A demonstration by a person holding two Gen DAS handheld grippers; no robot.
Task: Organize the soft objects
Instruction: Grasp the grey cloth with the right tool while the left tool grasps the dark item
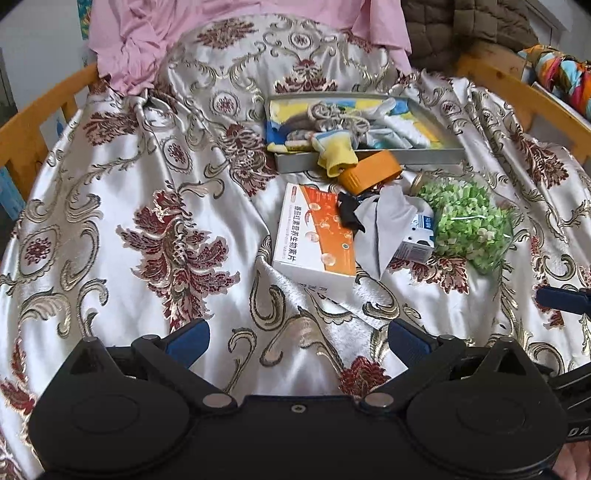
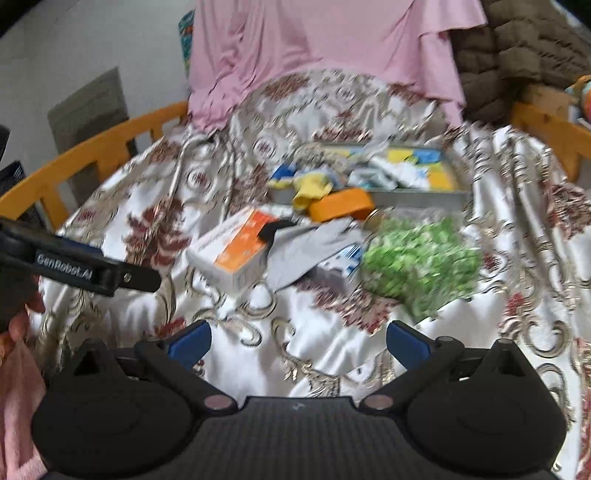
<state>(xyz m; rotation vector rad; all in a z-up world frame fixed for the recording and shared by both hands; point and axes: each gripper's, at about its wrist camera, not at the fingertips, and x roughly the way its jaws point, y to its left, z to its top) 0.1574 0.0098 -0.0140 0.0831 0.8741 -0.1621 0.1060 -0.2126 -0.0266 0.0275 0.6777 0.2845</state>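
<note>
A grey metal tray (image 1: 424,154) (image 2: 417,195) lies mid-table holding several soft items: colourful cloths and a beige knotted cord (image 1: 338,114). A yellow sock (image 1: 334,153) (image 2: 312,186) hangs over the tray's front rim. In front of the tray lie a grey cloth (image 1: 380,225) (image 2: 306,247) and a small black fabric piece (image 1: 349,214) (image 2: 275,229). My left gripper (image 1: 297,341) is open, well short of these, with only tablecloth between its fingers. My right gripper (image 2: 299,343) is open too and holds nothing. The right wrist view is blurred.
An orange-and-white box (image 1: 316,236) (image 2: 236,251), an orange case (image 1: 371,171) (image 2: 341,206), a small blue-white carton (image 1: 419,240) and a clear bag of green bits (image 1: 467,221) (image 2: 421,258) crowd the tray's front. Pink fabric (image 1: 221,33) drapes behind. A wooden rail (image 2: 96,147) rings the table.
</note>
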